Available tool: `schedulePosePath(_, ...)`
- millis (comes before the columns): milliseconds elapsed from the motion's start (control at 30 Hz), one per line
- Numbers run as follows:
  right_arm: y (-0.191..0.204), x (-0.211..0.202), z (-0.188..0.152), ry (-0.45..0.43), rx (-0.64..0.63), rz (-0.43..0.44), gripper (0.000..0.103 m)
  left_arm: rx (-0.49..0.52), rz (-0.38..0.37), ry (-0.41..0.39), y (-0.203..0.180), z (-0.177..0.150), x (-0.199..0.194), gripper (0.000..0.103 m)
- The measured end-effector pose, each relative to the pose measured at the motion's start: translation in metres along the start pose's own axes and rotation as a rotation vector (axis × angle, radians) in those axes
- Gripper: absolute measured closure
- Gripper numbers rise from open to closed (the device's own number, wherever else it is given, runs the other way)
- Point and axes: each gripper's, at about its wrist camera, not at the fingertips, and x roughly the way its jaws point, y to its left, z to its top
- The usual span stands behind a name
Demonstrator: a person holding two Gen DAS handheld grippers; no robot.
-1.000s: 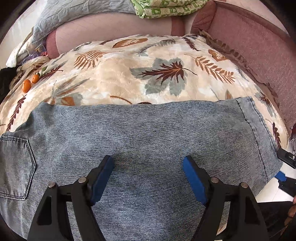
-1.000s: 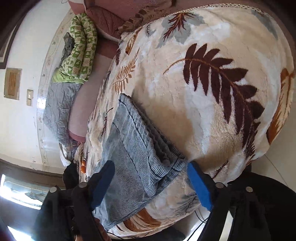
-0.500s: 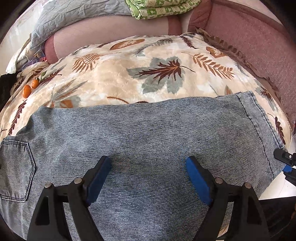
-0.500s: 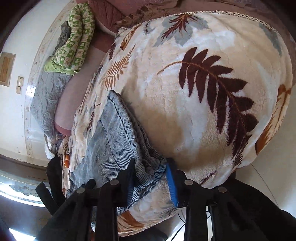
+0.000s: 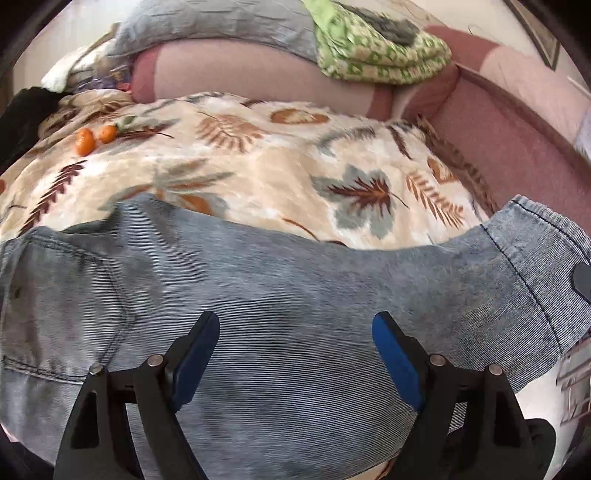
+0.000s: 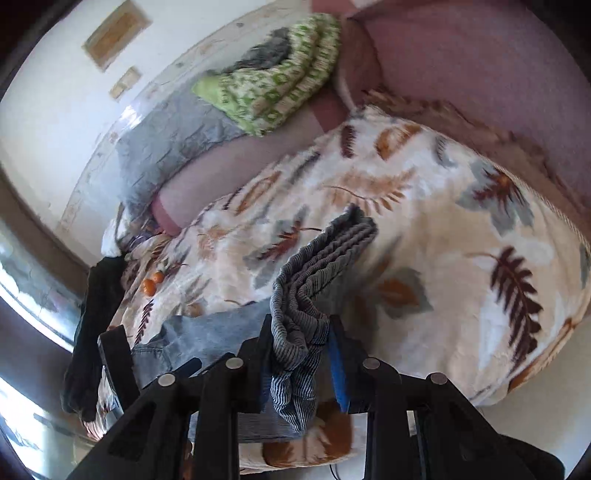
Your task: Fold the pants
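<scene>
Light blue striped denim pants (image 5: pixel 295 266) lie across a leaf-print blanket (image 5: pixel 258 166) on a sofa. My left gripper (image 5: pixel 295 321) hovers open just over the middle of the legs, with nothing between its blue pads. The leg hems (image 6: pixel 325 251) are stacked in layers and raised off the blanket (image 6: pixel 443 258). My right gripper (image 6: pixel 300 325) is closing on that hem bundle, and its pads press the cloth from both sides. A back pocket shows at the left in the left wrist view. The right gripper's tip (image 5: pixel 581 278) peeks in beside the lifted hem.
Small orange fruits (image 5: pixel 85 142) sit on the blanket's far left. A folded green blanket (image 5: pixel 376 55) and a grey quilt (image 5: pixel 221 22) rest on the mauve sofa back (image 5: pixel 517 147). Dark clothing (image 6: pixel 96 332) hangs at the sofa's left end. The blanket's edge drops off at the right.
My right gripper went from open around the leg hems to shut on them, then rolled and lifted them off the blanket. My left gripper stayed open and shifted along the legs.
</scene>
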Motion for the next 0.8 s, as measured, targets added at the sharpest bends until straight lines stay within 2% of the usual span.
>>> schedulePosePath(100, 0.077, 0.014, -0.009, 0.008, -0.177, 0.066, 0.075, -0.092, 0.042, -0.067, 0.054, -0.004, -0.034, 0.018)
schedulePosePath(167, 0.121, 0.034, -0.029, 0.043, -0.28, 0.108, 0.075, -0.157, 0.076, -0.092, 0.091, -0.011, -0.053, 0.018)
schedulePosePath(233, 0.152, 0.063, -0.058, 0.111, -0.345, 0.148, 0.075, -0.218, 0.115, -0.105, 0.125, -0.02, -0.067, 0.018)
schedulePosePath(333, 0.173, 0.119, -0.108, 0.259, -0.407, 0.164, 0.073, -0.282, 0.159, -0.114, 0.161, -0.03, -0.082, 0.018)
schedulePosePath(400, 0.165, 0.159, -0.138, 0.395, -0.373, 0.167, 0.07, -0.297, 0.165, -0.101, 0.172, -0.034, -0.085, 0.018)
schedulePosePath(467, 0.157, 0.15, -0.14, 0.335, -0.336, 0.228, 0.064, -0.281, 0.15, -0.096, 0.17, -0.035, -0.087, 0.018)
schedulePosePath(533, 0.145, 0.135, -0.131, 0.35, -0.272, 0.304, 0.03, -0.254, 0.11, -0.098, 0.157, -0.032, -0.091, 0.018)
schedulePosePath(633, 0.114, 0.105, -0.111, 0.286, -0.181, 0.323, 0.029, -0.196, -0.014, -0.104, 0.121, -0.021, -0.093, 0.018)
schedulePosePath(700, 0.08, 0.092, -0.096, 0.244, -0.051, 0.325, 0.029, -0.156, -0.106, -0.082, 0.096, -0.015, -0.087, 0.018)
schedulePosePath(767, 0.047, 0.096, -0.087, 0.253, 0.094, 0.34, 0.029, -0.124, -0.124, -0.053, 0.075, -0.015, -0.073, 0.018)
schedulePosePath(800, 0.029, 0.108, -0.087, 0.297, 0.172, 0.356, 0.029, -0.104, -0.108, -0.021, 0.067, -0.018, -0.06, 0.018)
